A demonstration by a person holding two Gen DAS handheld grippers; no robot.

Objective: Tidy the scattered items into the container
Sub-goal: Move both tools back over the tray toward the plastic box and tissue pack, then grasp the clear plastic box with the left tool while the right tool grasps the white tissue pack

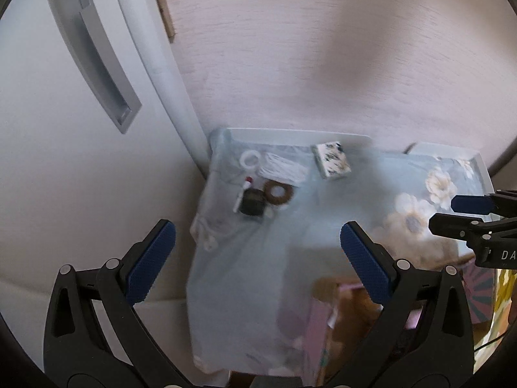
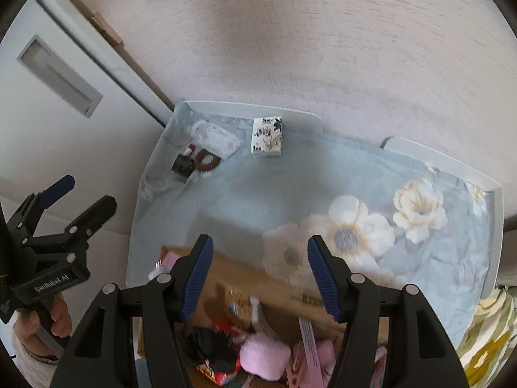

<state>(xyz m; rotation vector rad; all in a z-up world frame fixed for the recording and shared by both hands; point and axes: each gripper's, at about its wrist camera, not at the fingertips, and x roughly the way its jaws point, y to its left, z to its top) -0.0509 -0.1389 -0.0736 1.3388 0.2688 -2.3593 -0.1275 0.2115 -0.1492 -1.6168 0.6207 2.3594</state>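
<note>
A cardboard box stands at the near edge of the table and holds pink and black items; it also shows in the left wrist view. At the far left corner lie a white patterned box, a brown ring, a black block, a small tube with a red cap, a white ring and a white bundle. My left gripper is open and empty. My right gripper is open and empty above the cardboard box.
The table wears a pale blue flowered cloth and has a raised white rim. A white fridge door with a grey handle stands at the left. A pale wall is behind the table.
</note>
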